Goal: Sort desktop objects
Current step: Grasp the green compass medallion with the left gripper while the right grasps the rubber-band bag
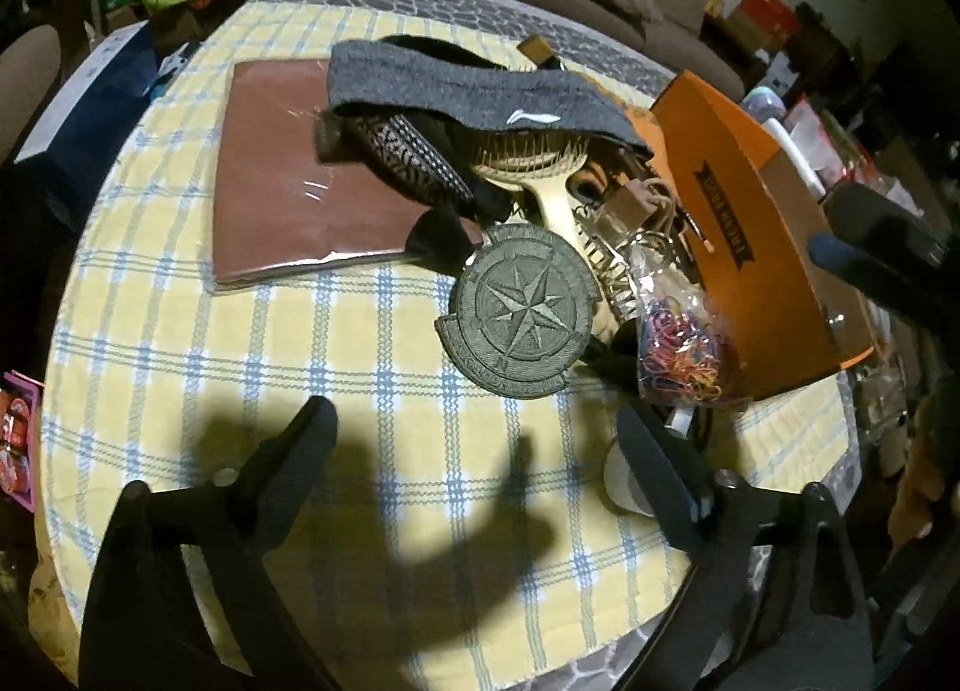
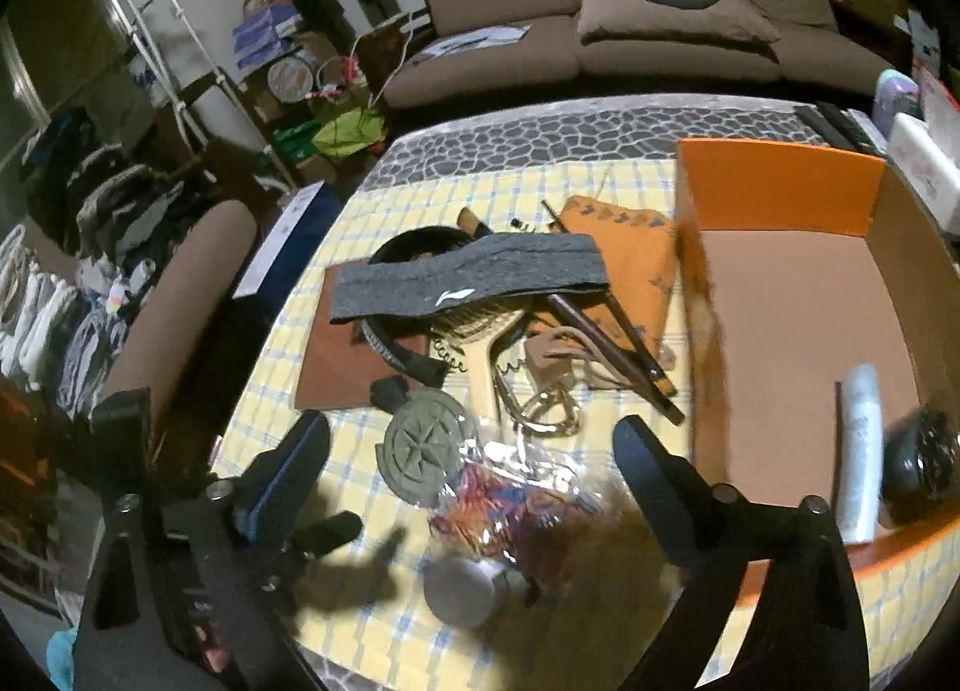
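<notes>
Both your claws stand wide with nothing between the fingers — the left claw (image 1: 474, 451) hangs over bare checked cloth, the right claw (image 2: 471, 451) over the near edge of the pile. No earlier view is given, so only their present gape can be told.

The bag of coloured bands (image 2: 510, 496) lies directly ahead of your right claw, between its fingers' line and just short of the tips, with the silver cap (image 2: 465, 592) nearer still. The box (image 2: 798, 331) sits just to that claw's right, so the right hand is the nearer one for carrying things in. A white tube (image 2: 859, 451) and a dark round thing already lie in the box.

From the left claw, the compass patch (image 1: 522, 310) lies straight ahead, flat on the tabletop (image 1: 180, 361), the brush (image 1: 540, 175) beyond it with its handle pointing toward you.

Writing — an "N" on the patch; the box's banner lettering is too warped to read; the grey band (image 1: 480, 90) bears a white swoosh mark.
</notes>
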The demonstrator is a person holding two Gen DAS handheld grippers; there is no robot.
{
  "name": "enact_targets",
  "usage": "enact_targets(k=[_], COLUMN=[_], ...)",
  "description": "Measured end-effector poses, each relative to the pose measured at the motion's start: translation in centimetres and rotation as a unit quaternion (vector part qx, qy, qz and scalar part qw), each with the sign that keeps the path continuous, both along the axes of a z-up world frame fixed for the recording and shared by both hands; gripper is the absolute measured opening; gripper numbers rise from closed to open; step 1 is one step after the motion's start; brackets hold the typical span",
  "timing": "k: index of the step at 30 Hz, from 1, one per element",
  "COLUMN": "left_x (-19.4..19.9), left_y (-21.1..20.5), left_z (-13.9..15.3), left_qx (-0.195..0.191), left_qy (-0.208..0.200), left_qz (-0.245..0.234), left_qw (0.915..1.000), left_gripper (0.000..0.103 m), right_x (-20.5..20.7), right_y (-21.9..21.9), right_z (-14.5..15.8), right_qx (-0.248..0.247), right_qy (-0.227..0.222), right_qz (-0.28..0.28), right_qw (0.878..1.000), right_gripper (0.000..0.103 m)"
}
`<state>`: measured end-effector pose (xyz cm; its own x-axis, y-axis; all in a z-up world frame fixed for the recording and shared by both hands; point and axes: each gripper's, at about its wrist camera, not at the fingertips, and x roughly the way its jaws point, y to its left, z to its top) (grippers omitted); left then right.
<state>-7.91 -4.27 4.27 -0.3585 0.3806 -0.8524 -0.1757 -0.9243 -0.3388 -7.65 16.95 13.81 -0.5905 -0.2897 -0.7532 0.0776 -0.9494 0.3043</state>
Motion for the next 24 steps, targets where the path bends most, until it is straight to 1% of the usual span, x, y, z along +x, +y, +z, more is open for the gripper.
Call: enact_targets(k=[1,2,3,5,8,12,16,19,22,24], left_x=[-0.1,-0.2,-0.2,-0.3,-0.6,-1.3,-1.8,-2.4,-2.6,-2.7], left_y=[0.1,0.3,0.4,0.7,1.0,1.4,2.4,3.5,5.3,5.9], left_z=[-0.2,-0.5,-0.8,-1.3,-1.8,-2.0,-1.8,-1.8,-2.2,-2.1], left_qx=[0.0,-0.003,-0.005,-0.007,-0.011,-0.021,-0.047,-0.075,-0.106,-0.112], left_qy=[-0.001,-0.004,-0.006,-0.01,-0.011,-0.002,0.022,0.044,0.056,0.063], left_qz=[-0.003,-0.006,-0.009,-0.014,-0.017,-0.019,-0.032,-0.051,-0.076,-0.083], left_qw=[1.0,1.0,0.9999,0.9998,0.9997,0.9996,0.9981,0.9949,0.9899,0.9883], left_gripper=[0.086,0.084,0.083,0.082,0.082,0.082,0.084,0.084,0.084,0.084], right_x=[-0.4,-0.9,-1.5,-2.5,-4.1,-5.9,-6.7,-6.3,-5.6,-5.3], right_y=[-0.3,-0.6,-1.1,-1.8,-2.8,-3.6,-3.2,-2.5,-1.6,-1.1], right_z=[-0.3,-0.6,-1.1,-1.9,-3.2,-5.0,-5.9,-5.7,-5.3,-5.1], right_qx=[0.001,0.002,0.005,0.014,0.027,0.033,0.013,-0.002,-0.01,-0.008], right_qy=[-0.004,-0.009,-0.016,-0.028,-0.048,-0.077,-0.096,-0.095,-0.092,-0.09], right_qz=[0.005,0.011,0.02,0.032,0.05,0.067,0.063,0.055,0.048,0.041], right_qw=[1.0,1.0,1.0,0.999,0.997,0.994,0.993,0.994,0.995,0.995], right_gripper=[0.089,0.085,0.081,0.079,0.077,0.077,0.077,0.077,0.077,0.075])
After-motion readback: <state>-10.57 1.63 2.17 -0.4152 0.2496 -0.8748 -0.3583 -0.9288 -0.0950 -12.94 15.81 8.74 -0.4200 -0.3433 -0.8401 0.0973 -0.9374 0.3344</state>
